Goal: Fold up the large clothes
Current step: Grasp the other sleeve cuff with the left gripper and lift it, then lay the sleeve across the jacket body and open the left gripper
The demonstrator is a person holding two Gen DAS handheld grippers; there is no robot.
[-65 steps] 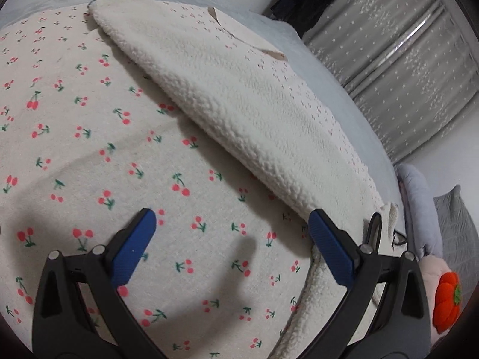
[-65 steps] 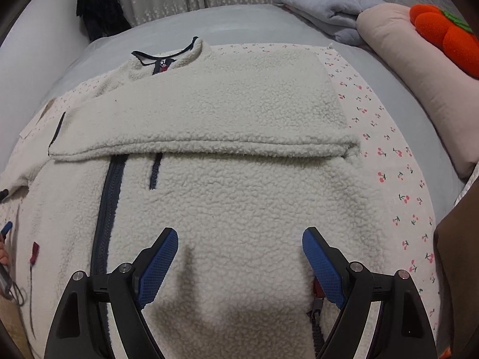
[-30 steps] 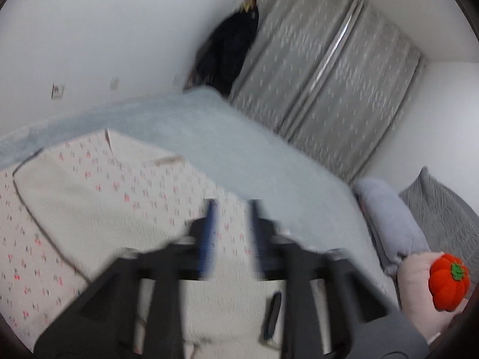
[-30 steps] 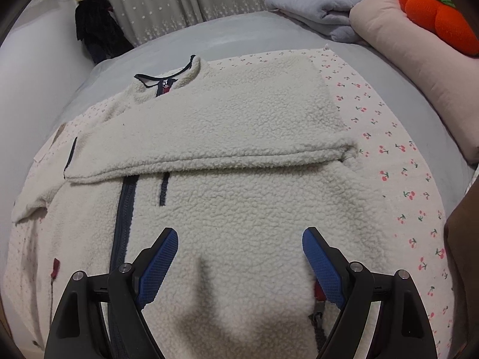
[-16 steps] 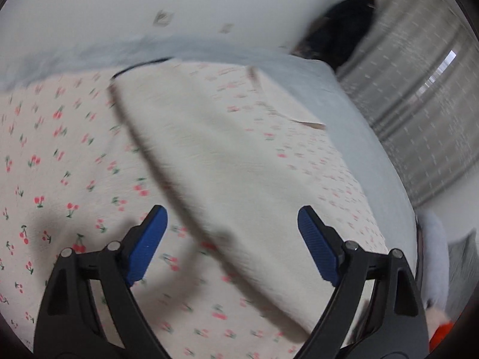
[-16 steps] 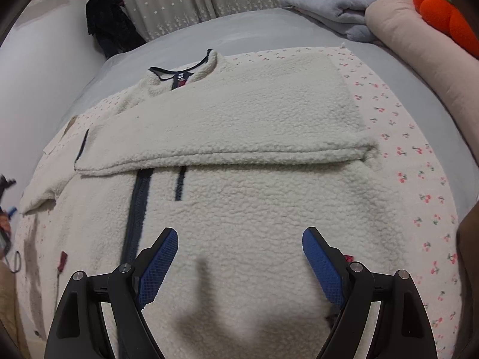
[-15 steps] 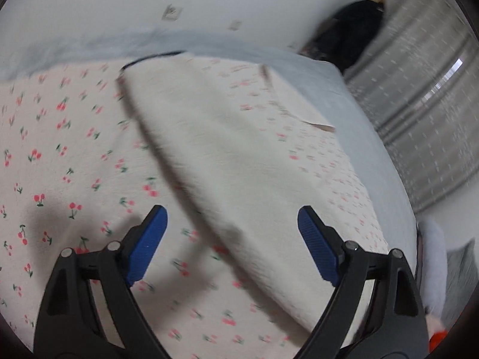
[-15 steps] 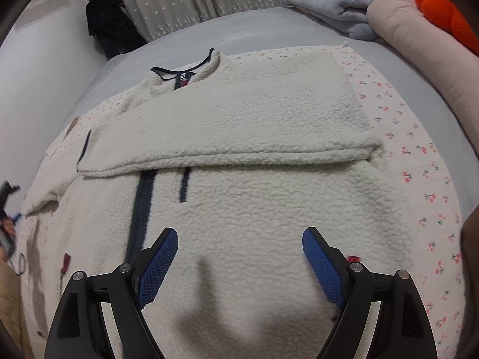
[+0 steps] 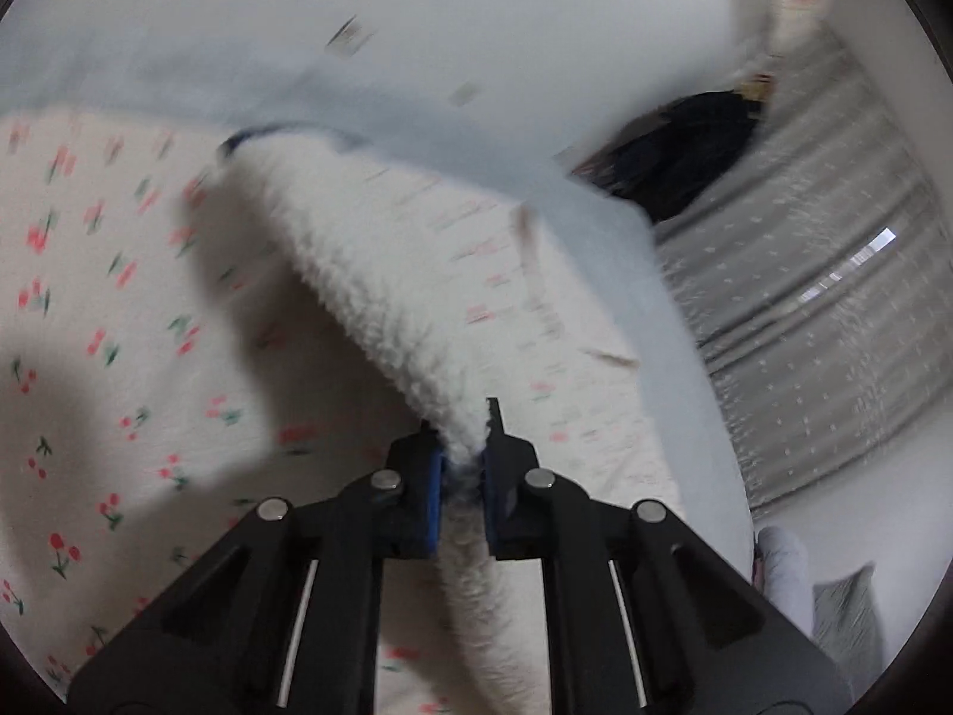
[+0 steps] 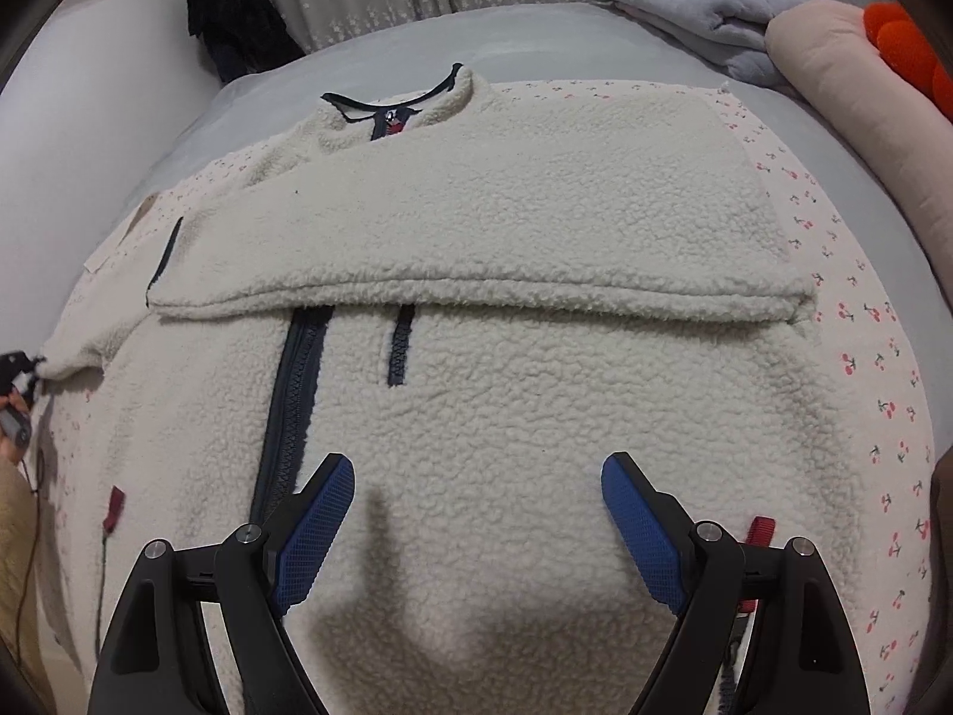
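Note:
A cream fleece jacket [image 10: 506,369] with a dark zipper lies face up on a cherry-print sheet [image 10: 863,369]. Its right sleeve [image 10: 476,250] is folded across the chest. My right gripper [image 10: 476,512] hovers open and empty over the lower body of the jacket. My left gripper [image 9: 461,465] is shut on the edge of the jacket's left sleeve [image 9: 369,298], which is lifted off the sheet [image 9: 119,298]. In the right wrist view the left gripper [image 10: 15,369] shows at the far left edge, at the sleeve's end.
A folded grey blanket [image 10: 691,0], a pink pillow [image 10: 863,83] and an orange plush [image 10: 905,42] lie at the bed's far right. A black garment [image 10: 232,12] hangs by the grey curtain [image 9: 822,310]. A white wall [image 9: 417,12] runs along the left side.
My left gripper was open above the sleeve half a second ago; now it has shut on the sleeve edge and lifted it. My right gripper has stayed open over the jacket.

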